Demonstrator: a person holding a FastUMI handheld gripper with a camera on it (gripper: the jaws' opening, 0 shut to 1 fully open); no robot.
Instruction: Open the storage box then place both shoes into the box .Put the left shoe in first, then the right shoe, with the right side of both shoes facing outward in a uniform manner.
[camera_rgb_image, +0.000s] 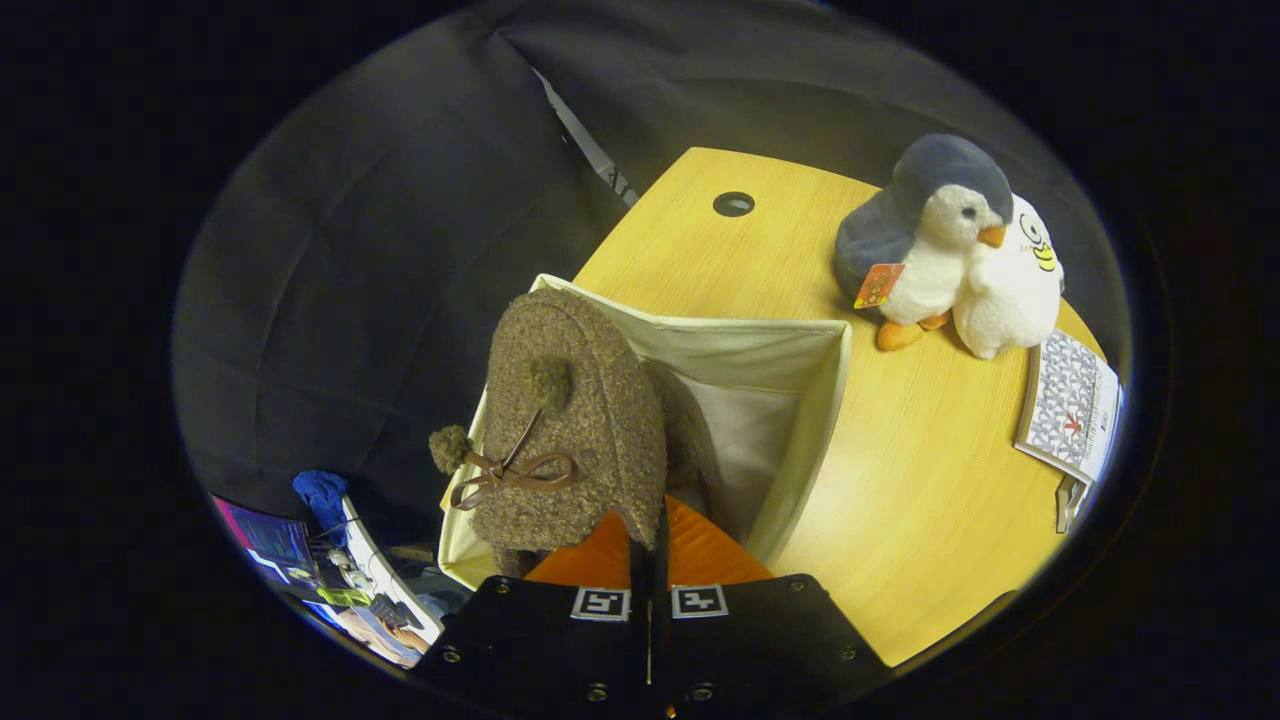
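A brown fuzzy shoe (575, 420) with pom-poms and a brown bow hangs toe-up right ahead of my fingers, over the open cream fabric storage box (790, 350). My gripper (648, 535) is shut on the shoe's rim, the orange fingers (700, 555) pressed together with the fuzzy edge pinched between them. A second brown shoe (690, 425) sits inside the box, mostly hidden behind the held one. The box stands on the wooden table (900, 480), at its edge.
A plush penguin (930, 240) and a white plush toy (1015, 290) sit on the table beyond the box. A patterned booklet (1070, 405) lies at the table's far side. A round cable hole (733, 204) is in the tabletop. Clutter sits below the table edge.
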